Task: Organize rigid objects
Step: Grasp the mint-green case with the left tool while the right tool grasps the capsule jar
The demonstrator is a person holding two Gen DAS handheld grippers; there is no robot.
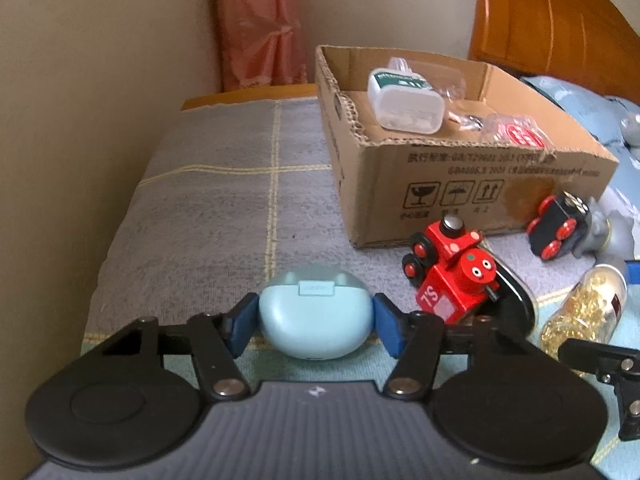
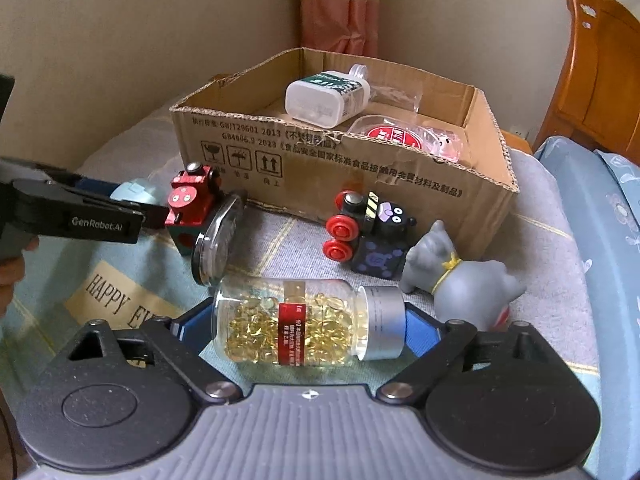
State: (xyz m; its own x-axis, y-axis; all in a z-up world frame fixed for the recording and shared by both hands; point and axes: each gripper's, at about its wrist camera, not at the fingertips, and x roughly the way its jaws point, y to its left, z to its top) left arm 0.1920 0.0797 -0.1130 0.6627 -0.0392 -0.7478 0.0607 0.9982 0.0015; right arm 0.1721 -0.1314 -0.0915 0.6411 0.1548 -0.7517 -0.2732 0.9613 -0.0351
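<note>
My left gripper [image 1: 316,320] is shut on a light blue earbud case [image 1: 316,316], its blue pads touching both sides; the case also shows in the right wrist view [image 2: 134,196]. My right gripper [image 2: 296,324] is shut on a capsule bottle [image 2: 304,324] lying sideways, full of yellow capsules, with a silver cap; the bottle also shows in the left wrist view [image 1: 584,308]. A cardboard box [image 2: 352,164] stands behind, holding a white container [image 2: 326,98] and clear packets; the box also shows in the left wrist view [image 1: 460,184].
On the bedspread lie a red toy train [image 1: 452,272], a black toy train car [image 2: 368,232], a grey animal figure [image 2: 468,284] and a round black lid [image 2: 218,240]. A wooden headboard [image 1: 560,20] stands at the right, a wall and a curtain [image 2: 340,4] behind.
</note>
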